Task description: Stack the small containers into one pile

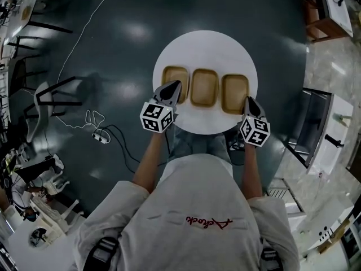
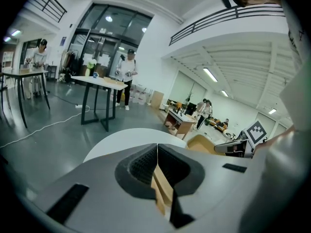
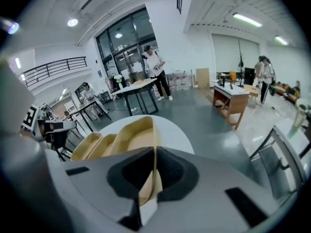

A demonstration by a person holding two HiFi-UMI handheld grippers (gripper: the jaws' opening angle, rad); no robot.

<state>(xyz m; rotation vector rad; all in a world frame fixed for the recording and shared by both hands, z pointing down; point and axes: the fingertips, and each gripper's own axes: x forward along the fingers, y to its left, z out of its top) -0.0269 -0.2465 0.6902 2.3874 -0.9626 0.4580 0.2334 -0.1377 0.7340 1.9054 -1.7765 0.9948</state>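
Claws both shut, each on a wooden wall. Left claw [image 1: 172, 89] clamped on the near wall of the left container [image 1: 175, 77], a slice of that wall visible between the pads in the left gripper view. Right claw [image 1: 249, 100] clamped likewise on the near wall of the right container [image 1: 234, 92]. Middle container [image 1: 203, 87] ungripped between the two, all three in one row, close side by side, on the round white worktop [image 1: 206, 47].

Step in hand, by judgement: lifting an end container for nesting into the middle one. For a clean result: move one container at a time; keep the thin wall deep between the pads to prevent swinging; hold level; rise clear of the neighbour's rim before crossing; line up the corners, lower squarely, release only after full seating. Hold the other claw steady, out of the crossing path.

Hard to make out: contact between the right container's base and the worktop; contact between neighbouring rims. Near walls of both end containers covered by the claws in the head view. Most of the left container cut off below the claw body in the left gripper view.
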